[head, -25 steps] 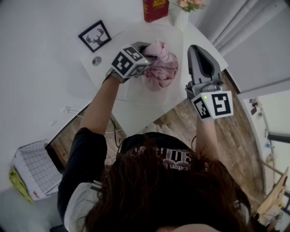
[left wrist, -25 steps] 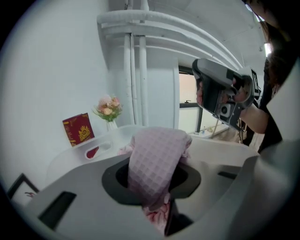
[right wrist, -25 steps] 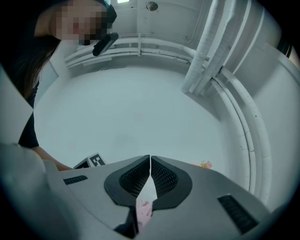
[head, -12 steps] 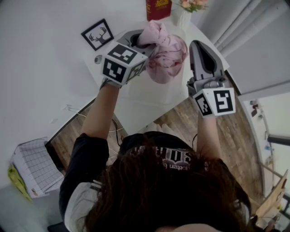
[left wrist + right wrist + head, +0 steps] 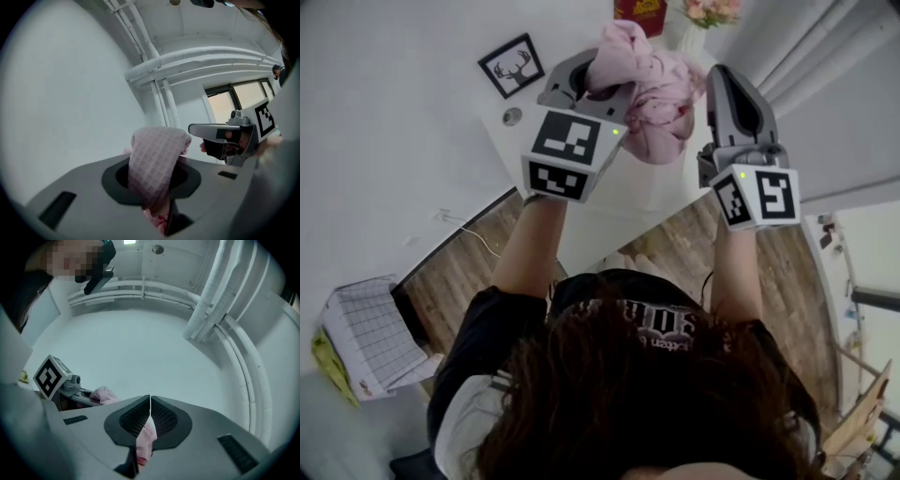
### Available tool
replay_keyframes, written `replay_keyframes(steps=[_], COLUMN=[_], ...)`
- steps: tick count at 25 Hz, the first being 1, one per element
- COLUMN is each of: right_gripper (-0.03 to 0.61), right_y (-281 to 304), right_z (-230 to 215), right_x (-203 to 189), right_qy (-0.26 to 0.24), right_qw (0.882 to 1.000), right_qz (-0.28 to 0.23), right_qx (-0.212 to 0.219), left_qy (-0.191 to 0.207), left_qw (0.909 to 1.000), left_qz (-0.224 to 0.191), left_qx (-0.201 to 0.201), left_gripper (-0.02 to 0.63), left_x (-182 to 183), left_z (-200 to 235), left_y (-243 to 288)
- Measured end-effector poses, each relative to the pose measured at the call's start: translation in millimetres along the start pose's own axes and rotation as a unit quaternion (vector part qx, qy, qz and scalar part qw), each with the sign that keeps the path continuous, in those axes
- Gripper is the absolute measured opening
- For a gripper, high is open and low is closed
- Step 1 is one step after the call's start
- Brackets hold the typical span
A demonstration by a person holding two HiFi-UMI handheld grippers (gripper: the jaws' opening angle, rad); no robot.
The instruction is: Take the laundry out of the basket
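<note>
A pink waffle-weave cloth (image 5: 656,94) hangs bunched in the air above the white table (image 5: 609,220). My left gripper (image 5: 598,82) is shut on its upper fold, and in the left gripper view the cloth (image 5: 157,154) drapes over and between the jaws. My right gripper (image 5: 722,77) is raised just right of the cloth, touching its edge. In the right gripper view its pads (image 5: 161,417) meet at the tips, and a bit of pink cloth (image 5: 146,439) shows in the gap below them. I cannot tell whether that bit is pinched.
On the table's far side stand a framed deer picture (image 5: 511,64), a red box (image 5: 639,9) and a vase of flowers (image 5: 703,14). A small round object (image 5: 513,116) lies near the picture. A white gridded bin (image 5: 366,342) sits on the wood floor at lower left.
The left gripper has lifted the pink cloth up off the table and toward the right gripper. The right gripper has risen a little and now touches the cloth's edge.
</note>
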State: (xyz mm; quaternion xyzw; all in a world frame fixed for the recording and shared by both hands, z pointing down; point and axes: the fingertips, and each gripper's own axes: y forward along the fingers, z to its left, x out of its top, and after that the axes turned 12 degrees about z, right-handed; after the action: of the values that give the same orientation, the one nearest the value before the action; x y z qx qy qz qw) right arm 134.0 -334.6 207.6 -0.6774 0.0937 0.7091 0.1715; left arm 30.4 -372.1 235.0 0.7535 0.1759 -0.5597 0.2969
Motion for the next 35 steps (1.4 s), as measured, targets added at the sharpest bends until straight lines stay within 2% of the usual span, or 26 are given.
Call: replay_keyframes(steps=[6, 12, 22, 35], right_gripper=[0.028, 0.028, 0.028, 0.026], right_y=[3, 5, 6, 8], right_z=[-2, 3, 7, 9], right_x=[12, 13, 10, 11], right_qy=[-0.001, -0.004, -0.006, -0.017], right_qw=[1.000, 1.000, 1.000, 1.000], right_qz=[-0.006, -0.002, 0.005, 0.010], right_qx=[-0.005, -0.002, -0.003, 0.001], left_qy=[-0.010, -0.021, -0.019, -0.010], left_qw=[0.9978, 0.9950, 0.9928, 0.9929], left_qz=[-0.037, -0.052, -0.050, -0.056], left_qx=[0.053, 0.082, 0.107, 0.104], left_gripper=[0.098, 0.098, 0.098, 0.098], left_x=[14, 19, 16, 19], left_z=[10, 14, 15, 14], left_y=[-17, -30, -35, -38])
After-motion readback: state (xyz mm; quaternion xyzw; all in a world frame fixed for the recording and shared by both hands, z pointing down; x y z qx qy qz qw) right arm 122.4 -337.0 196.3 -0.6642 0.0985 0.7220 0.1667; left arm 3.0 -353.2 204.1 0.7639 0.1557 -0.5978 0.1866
